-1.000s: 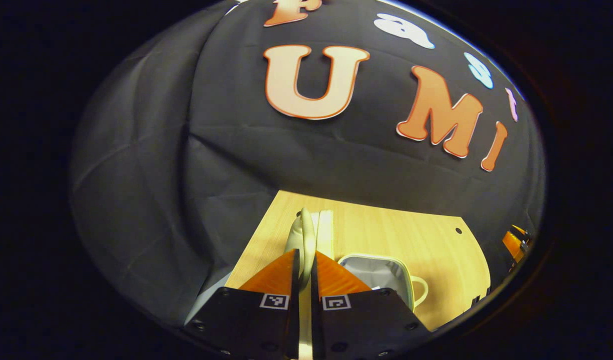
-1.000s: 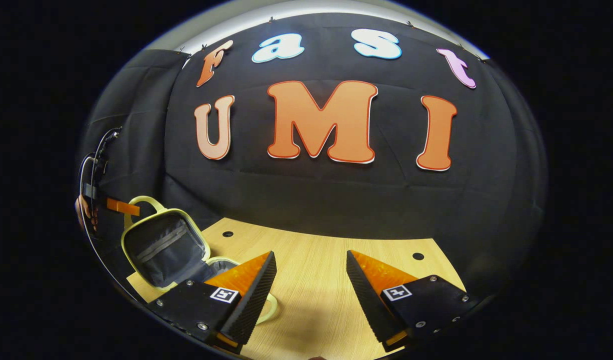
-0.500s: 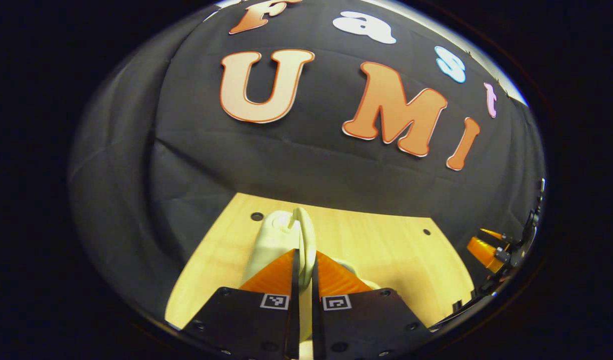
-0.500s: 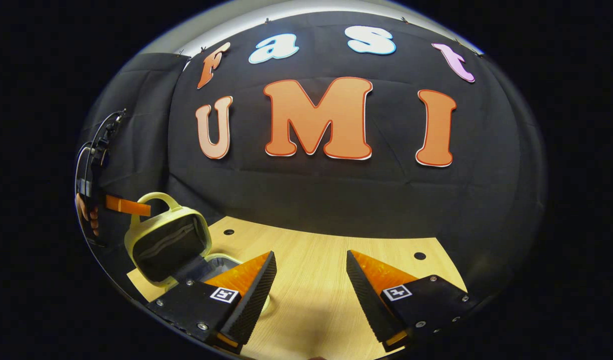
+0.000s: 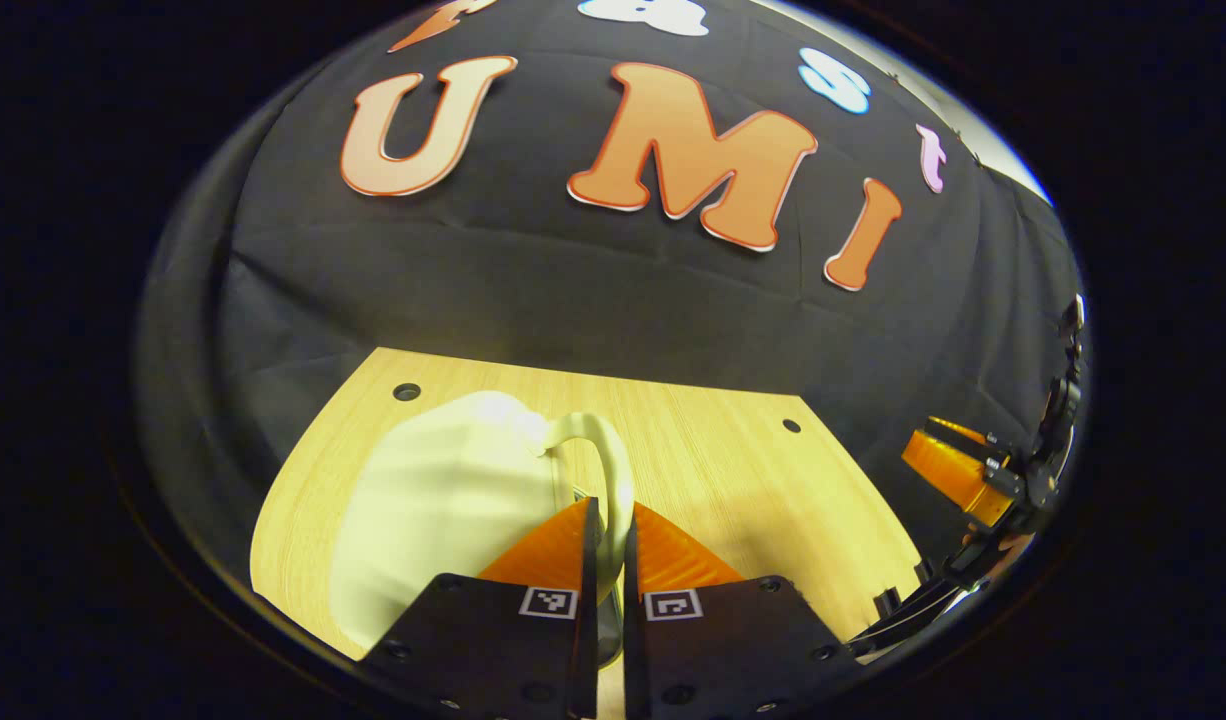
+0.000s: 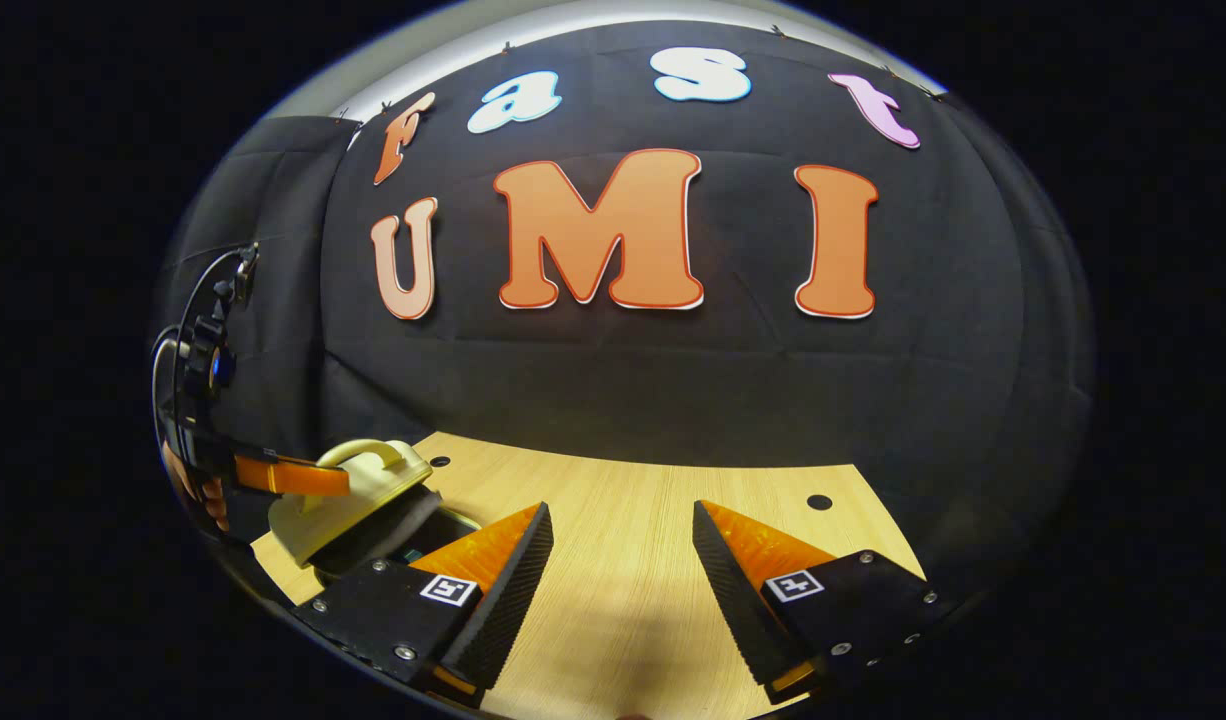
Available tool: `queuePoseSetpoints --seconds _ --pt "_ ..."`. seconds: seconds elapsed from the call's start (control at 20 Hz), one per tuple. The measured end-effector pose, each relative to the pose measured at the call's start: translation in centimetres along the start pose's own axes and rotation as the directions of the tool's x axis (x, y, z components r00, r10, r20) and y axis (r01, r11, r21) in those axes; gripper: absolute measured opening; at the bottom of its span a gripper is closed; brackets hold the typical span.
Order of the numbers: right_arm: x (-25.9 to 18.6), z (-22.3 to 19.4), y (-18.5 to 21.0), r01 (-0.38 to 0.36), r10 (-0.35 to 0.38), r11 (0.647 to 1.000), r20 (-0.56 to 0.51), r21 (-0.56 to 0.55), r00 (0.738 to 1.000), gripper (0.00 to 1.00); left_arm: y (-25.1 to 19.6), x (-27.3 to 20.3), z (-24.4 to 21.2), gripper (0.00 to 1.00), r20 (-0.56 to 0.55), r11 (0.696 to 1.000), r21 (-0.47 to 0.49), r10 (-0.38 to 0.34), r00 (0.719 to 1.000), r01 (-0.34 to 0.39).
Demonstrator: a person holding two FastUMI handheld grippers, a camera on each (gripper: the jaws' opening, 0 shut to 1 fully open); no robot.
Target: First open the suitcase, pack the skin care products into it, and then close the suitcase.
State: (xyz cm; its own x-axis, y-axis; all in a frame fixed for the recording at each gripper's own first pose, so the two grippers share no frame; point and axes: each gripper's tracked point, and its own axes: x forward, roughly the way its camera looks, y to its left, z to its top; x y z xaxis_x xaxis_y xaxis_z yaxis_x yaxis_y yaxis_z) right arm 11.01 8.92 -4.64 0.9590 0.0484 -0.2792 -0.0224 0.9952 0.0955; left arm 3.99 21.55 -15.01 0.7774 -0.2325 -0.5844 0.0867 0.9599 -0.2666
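- suitcase [image 5: 443, 510] sits on the near left of the wooden table [image 5: 733, 470], lid [image 6: 348, 505] tilted, nearly down but not seated.
- left gripper [image 5: 609, 520] pinched tight on the lid handle [image 5: 603, 455].
- right gripper [image 6: 621, 545] gaping wide, holding nothing, over bare table.
- risks: thin handle slipping out so the lid drops; lid catching on contents inside and staying ajar; case sliding since nothing braces it.

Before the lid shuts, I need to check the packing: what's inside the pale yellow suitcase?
Little shows. In the right gripper view the pale yellow suitcase has a narrow dark gap beneath its lowered lid. Any contents are hidden by the lid, held by the left gripper.
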Motion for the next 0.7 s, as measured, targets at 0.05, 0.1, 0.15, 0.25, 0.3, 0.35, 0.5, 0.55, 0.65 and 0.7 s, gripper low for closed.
queuePoseSetpoints --seconds 0.05,0.1,0.15,0.25,0.3,0.35,0.5,0.55,0.65,0.7 --pt "0.0 -0.2 -0.6 0.007 -0.007 1.000 -0.003 0.005 1.000 0.90 -0.8 0.8 -1.0 0.10 -0.031 1.000 0.000 -0.007 0.999 0.007" --pt "0.0 -0.5 -0.9 0.008 -0.008 1.000 -0.009 0.014 1.000 0.89 -1.5 1.4 -2.0 0.10 -0.061 1.000 -0.009 -0.022 0.998 0.022" --pt "-0.1 -0.7 -1.2 0.011 -0.011 1.000 -0.011 0.022 1.000 0.90 -2.0 1.9 -3.1 0.10 -0.086 0.999 -0.015 -0.029 0.996 0.028" --pt "-0.3 -1.1 -1.8 0.011 -0.011 0.999 -0.017 0.030 1.000 0.89 -2.6 2.8 -4.6 0.11 -0.124 1.000 0.008 -0.024 0.992 0.026" --pt "-0.3 -1.3 -2.1 0.014 -0.014 1.000 -0.021 0.027 1.000 0.90 -2.4 3.1 -4.9 0.10 -0.136 0.999 0.024 -0.018 0.991 0.021" --pt "-0.3 -1.5 -2.3 0.014 -0.013 1.000 -0.025 0.027 1.000 0.90 -2.5 3.4 -5.5 0.10 -0.151 0.999 0.043 -0.008 0.989 0.015" --pt "-0.8 -1.9 -2.8 0.013 -0.012 0.999 -0.031 0.036 0.999 0.89 -2.8 4.5 -7.1 0.11 -0.189 0.998 0.070 0.018 0.982 -0.005" --pt "-0.9 -2.1 -2.9 0.013 -0.012 0.999 -0.032 0.036 0.999 0.90 -2.9 4.8 -7.7 0.10 -0.202 0.996 0.084 0.030 0.979 -0.013" --pt "-0.9 -2.4 -3.1 0.011 -0.010 1.000 -0.037 0.029 0.999 0.90 -3.4 5.1 -9.4 0.16 -0.240 0.995 0.096 0.036 0.970 -0.013" --pt "-1.1 -2.4 -3.1 0.009 -0.008 1.000 -0.036 0.025 0.999 0.90 -3.6 5.1 -10.2 0.19 -0.253 0.994 0.108 0.041 0.967 -0.014"
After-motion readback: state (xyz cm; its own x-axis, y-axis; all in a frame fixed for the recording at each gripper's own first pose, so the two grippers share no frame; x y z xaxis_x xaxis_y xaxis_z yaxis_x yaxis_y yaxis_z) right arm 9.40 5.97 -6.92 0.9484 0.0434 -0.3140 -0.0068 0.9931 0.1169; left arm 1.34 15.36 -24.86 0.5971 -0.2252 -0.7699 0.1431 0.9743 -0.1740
